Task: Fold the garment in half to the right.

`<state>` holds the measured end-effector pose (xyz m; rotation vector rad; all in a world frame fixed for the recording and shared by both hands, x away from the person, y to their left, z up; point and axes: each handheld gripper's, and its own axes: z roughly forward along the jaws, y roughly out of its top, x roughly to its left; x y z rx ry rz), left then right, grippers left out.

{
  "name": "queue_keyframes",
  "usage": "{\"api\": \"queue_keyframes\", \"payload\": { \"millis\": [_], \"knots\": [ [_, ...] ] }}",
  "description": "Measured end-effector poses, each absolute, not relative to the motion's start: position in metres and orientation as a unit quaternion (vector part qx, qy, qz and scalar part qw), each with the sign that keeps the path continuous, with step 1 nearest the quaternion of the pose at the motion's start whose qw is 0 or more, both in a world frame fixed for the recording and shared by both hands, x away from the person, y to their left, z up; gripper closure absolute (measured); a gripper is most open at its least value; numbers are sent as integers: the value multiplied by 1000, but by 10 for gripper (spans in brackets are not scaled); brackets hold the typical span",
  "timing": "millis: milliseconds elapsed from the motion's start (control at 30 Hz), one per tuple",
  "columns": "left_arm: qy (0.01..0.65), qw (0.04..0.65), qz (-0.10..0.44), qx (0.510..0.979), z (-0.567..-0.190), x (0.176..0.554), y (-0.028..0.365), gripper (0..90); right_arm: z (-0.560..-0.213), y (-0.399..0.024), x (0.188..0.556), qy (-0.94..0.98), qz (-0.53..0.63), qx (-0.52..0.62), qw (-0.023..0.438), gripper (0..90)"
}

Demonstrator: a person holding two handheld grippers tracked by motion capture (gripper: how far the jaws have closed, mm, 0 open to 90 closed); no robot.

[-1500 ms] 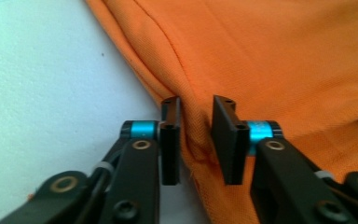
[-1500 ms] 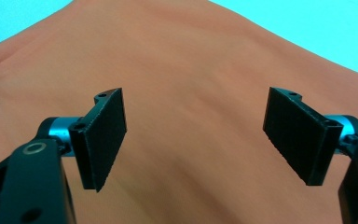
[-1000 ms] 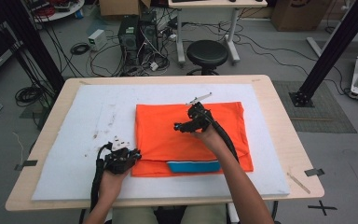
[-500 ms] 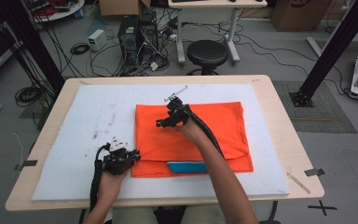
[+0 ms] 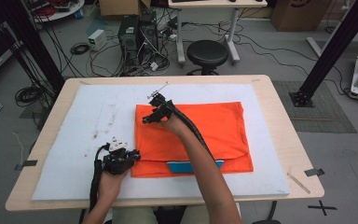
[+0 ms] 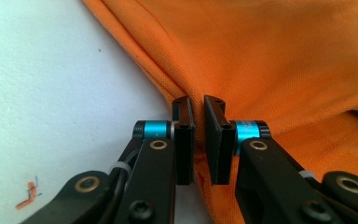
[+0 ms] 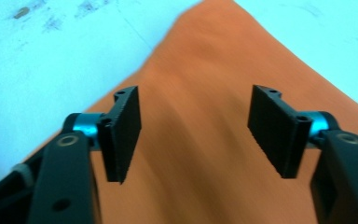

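Note:
An orange shirt (image 5: 214,130) lies folded on the white foam mat (image 5: 98,121), with a blue collar patch (image 5: 193,165) at its near edge. My left gripper (image 5: 135,156) sits at the shirt's near-left corner. In the left gripper view its jaws (image 6: 198,105) are shut on a raised fold of the orange cloth (image 6: 270,56). My right gripper (image 5: 149,114) hovers over the shirt's far-left corner. Its jaws (image 7: 193,135) stand apart and have just been closing; the orange cloth (image 7: 200,93) lies beneath them, with no pad pressing on it.
The mat covers most of a wooden table (image 5: 279,116). Bare mat (image 7: 51,56) with dark smudges (image 5: 105,123) lies left of the shirt. Behind the table are a black stool (image 5: 207,53), computer towers (image 5: 137,32) and loose cables. A black frame post (image 5: 331,51) stands at the right.
My right gripper has moved left across the shirt, from its middle to its far-left corner. The left gripper has stayed put at the near-left corner.

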<state>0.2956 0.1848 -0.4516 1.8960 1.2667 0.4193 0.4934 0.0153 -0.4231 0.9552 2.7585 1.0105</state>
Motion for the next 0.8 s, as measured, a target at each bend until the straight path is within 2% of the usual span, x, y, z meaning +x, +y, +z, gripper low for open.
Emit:
{"api": "queue_keyframes", "payload": {
  "millis": [233, 400, 500, 700, 800],
  "knots": [
    [501, 402, 164, 749, -452, 296, 186, 822, -429, 41, 497, 903, 305, 301, 30, 425],
    [501, 402, 163, 749, -452, 296, 186, 819, -431, 52, 497, 911, 290, 292, 43, 509],
    [500, 401, 163, 750, -452, 296, 186, 818, -433, 62, 493, 920, 270, 277, 63, 512],
    [501, 403, 164, 748, -453, 297, 186, 817, -430, 71, 495, 930, 238, 271, 74, 542],
    [501, 404, 165, 748, -453, 297, 186, 816, -429, 72, 496, 928, 234, 280, 75, 663]
  ]
}}
